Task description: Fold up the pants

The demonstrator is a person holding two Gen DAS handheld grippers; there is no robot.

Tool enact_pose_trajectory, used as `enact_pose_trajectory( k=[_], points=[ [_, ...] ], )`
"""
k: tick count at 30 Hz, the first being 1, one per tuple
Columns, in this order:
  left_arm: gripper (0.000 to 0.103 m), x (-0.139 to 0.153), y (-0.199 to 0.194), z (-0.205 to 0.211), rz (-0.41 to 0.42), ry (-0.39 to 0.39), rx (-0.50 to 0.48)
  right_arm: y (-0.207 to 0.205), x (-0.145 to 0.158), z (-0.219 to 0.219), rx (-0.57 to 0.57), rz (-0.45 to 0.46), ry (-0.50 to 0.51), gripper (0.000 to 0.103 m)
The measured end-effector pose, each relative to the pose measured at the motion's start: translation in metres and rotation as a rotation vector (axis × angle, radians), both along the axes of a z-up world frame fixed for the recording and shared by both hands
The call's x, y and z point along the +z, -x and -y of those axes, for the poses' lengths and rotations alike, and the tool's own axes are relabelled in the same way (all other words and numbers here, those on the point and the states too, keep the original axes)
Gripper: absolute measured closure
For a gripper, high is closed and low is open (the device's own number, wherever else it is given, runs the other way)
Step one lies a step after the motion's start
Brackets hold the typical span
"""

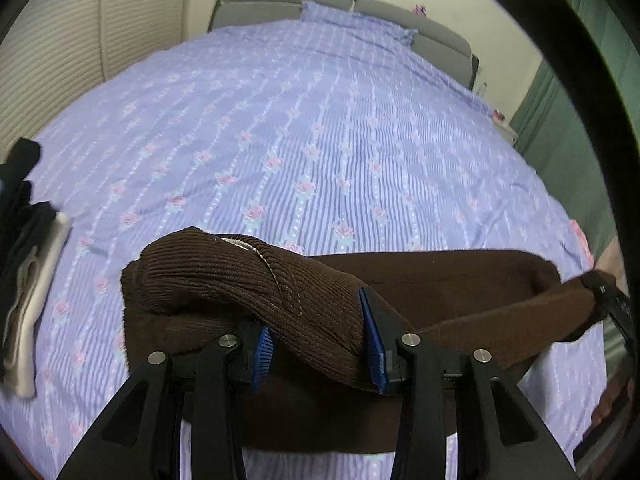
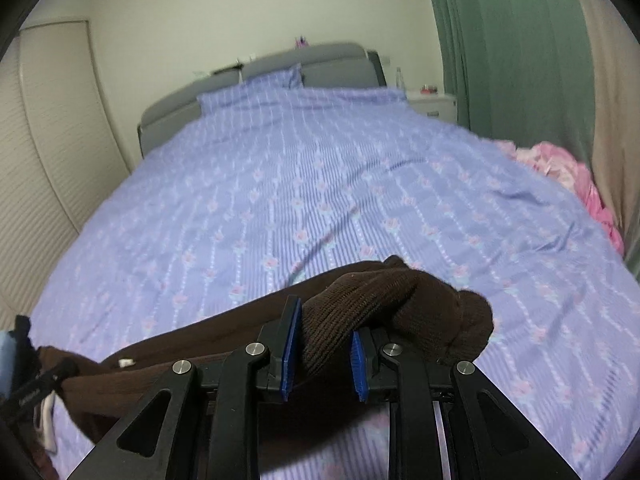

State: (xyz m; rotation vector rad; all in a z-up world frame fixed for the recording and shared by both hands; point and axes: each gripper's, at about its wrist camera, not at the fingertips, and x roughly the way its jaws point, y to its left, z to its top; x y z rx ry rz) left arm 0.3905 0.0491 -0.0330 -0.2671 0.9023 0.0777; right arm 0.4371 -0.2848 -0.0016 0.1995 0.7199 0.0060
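Left wrist view: left tool (image 1: 320,344) clamps brown ribbed knit pants (image 1: 440,280) above the lilac floral bed (image 1: 320,140). Right tool (image 2: 322,352) pinches their other bunched end.

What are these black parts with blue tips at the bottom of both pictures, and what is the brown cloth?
There is no robot here. A person holds one hand-held gripper in each hand, and each carries a small wide-angle camera that looks forward along its two fingers. So one picture comes from the left hand, the other from the right.

The left hand-held gripper has a bunched part of the brown pants between its blue pads. The right hand-held gripper pinches another bunched part of the same pants, so the cloth stretches between them above the bed.

The bed wears a purple flowered cover. At its left edge lies a pile of black and white clothes; at its right edge, something pink.
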Motion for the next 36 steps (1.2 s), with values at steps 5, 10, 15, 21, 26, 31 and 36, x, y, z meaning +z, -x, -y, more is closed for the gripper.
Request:
enact_pose_trajectory(
  k=[5,10,15,21,26,31,36],
  points=[
    [0.042,-0.010,-0.005,-0.004,-0.004,0.002,-0.018,-0.023,-0.019,-0.009,0.003,-0.014,0.045,0.080],
    [0.000,0.009,0.027,0.013,0.107,-0.145,-0.020,-0.026,-0.029,-0.014,-0.032,-0.015,0.068,0.080],
    [0.000,0.040,0.041,0.016,0.165,-0.205,-0.066,-0.027,-0.023,-0.010,-0.059,-0.020,0.023,0.073],
    [0.000,0.053,0.035,0.038,0.236,-0.377,-0.224,-0.012,0.016,-0.012,-0.019,0.086,0.093,0.022],
    [0.000,0.042,0.027,0.091,0.274,-0.538,-0.467,-0.006,0.045,0.002,0.039,0.116,0.274,0.019],
    [0.000,0.026,0.010,0.130,0.270,-0.554,-0.619,-0.001,0.030,0.048,0.017,0.117,0.334,0.019],
    [0.000,0.000,-0.015,0.157,0.269,-0.673,-0.670,-0.001,-0.015,0.081,0.034,0.031,0.235,0.019]
  ],
)
